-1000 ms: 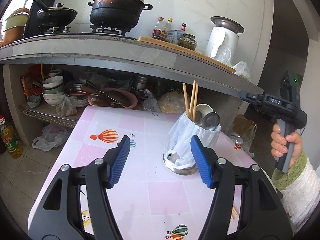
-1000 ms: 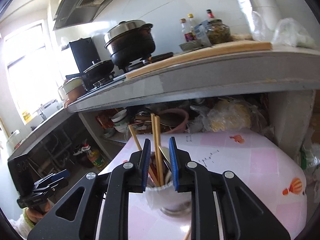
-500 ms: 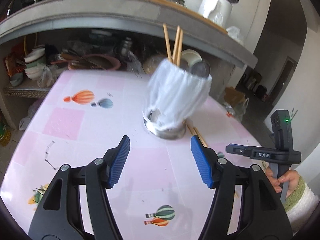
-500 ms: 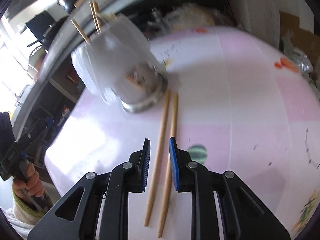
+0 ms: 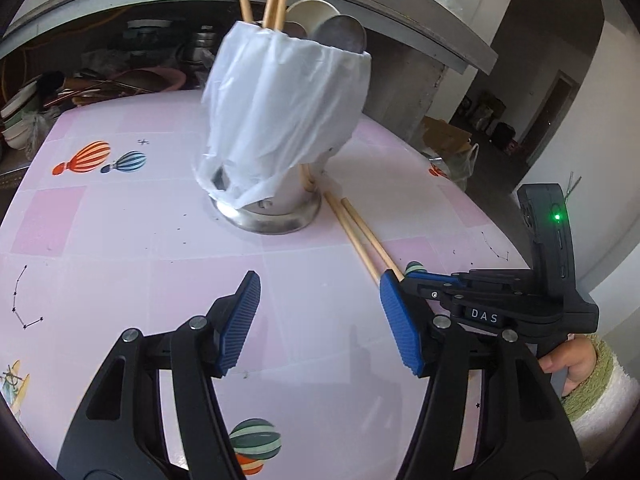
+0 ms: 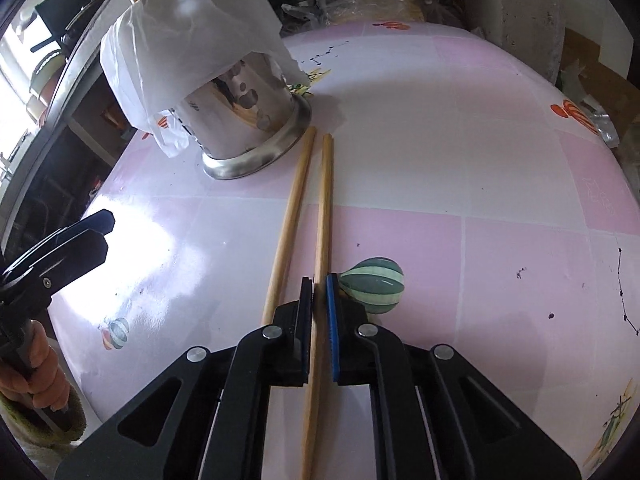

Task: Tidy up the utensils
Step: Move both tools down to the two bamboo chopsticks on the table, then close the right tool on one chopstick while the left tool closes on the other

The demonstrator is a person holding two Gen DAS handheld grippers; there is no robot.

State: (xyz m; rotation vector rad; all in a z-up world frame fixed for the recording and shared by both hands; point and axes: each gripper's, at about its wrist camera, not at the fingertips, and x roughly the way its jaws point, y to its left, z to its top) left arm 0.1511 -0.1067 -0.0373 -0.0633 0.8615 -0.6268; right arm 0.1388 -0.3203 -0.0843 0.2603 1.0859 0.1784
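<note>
Daylight pours in from about ten o'clock on my right-wrist feed, where a window (image 6: 10, 56) is blown out white and throws a broad glare patch on the pink surface (image 6: 460, 152). My left-wrist feed is evenly lit and softer; the surface (image 5: 100, 248) there shows only faint shadows. Both pictures bend hard toward the rims, with black corners. The shelf (image 5: 100, 76) under the counter sits dim. The plastic bag (image 5: 280, 120) looks slightly smeared.

Black hand-held gripper (image 5: 320, 320), blue ribbed pads (image 5: 396, 332), green-white sleeve (image 5: 604, 388)
</note>
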